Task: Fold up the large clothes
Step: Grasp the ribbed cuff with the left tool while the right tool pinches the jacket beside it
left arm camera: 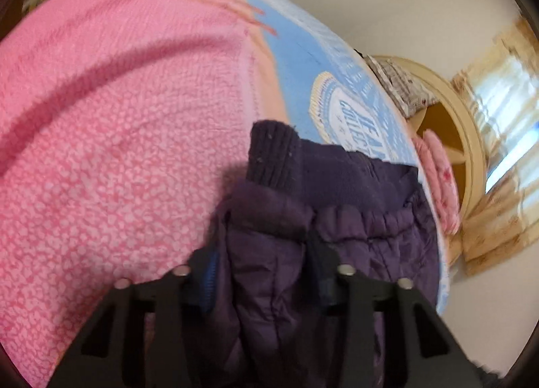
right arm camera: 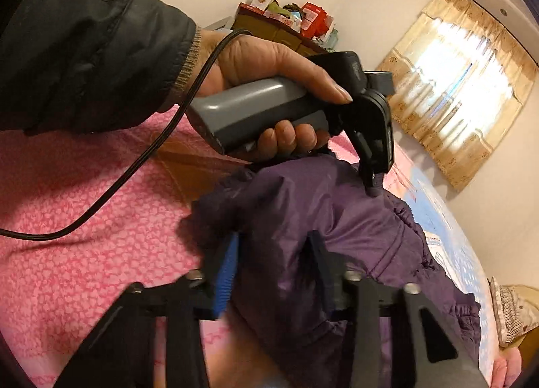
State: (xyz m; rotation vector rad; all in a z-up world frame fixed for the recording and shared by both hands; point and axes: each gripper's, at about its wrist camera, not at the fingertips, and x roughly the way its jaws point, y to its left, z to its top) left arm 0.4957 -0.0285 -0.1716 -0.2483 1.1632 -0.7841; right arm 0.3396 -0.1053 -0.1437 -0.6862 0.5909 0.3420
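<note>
A dark purple padded jacket (left arm camera: 363,219) lies bunched on a bed over a pink fleece blanket (left arm camera: 111,138). Its ribbed knit cuff (left arm camera: 271,152) sticks up ahead of my left gripper (left arm camera: 266,273), whose two fingers are shut on a thick fold of the jacket. My right gripper (right arm camera: 274,266) is also shut on a fold of the jacket (right arm camera: 303,206). The right wrist view shows the left gripper (right arm camera: 374,185) held in a hand, its tip pinching the jacket near the gathered seam.
A light blue printed sheet (left arm camera: 323,84) covers the bed's far side. A beige headboard (left arm camera: 468,138) and pillows stand beyond. A curtained window (right arm camera: 454,91) and a cluttered cabinet (right arm camera: 289,27) are by the wall. A black cable (right arm camera: 134,165) trails across the blanket.
</note>
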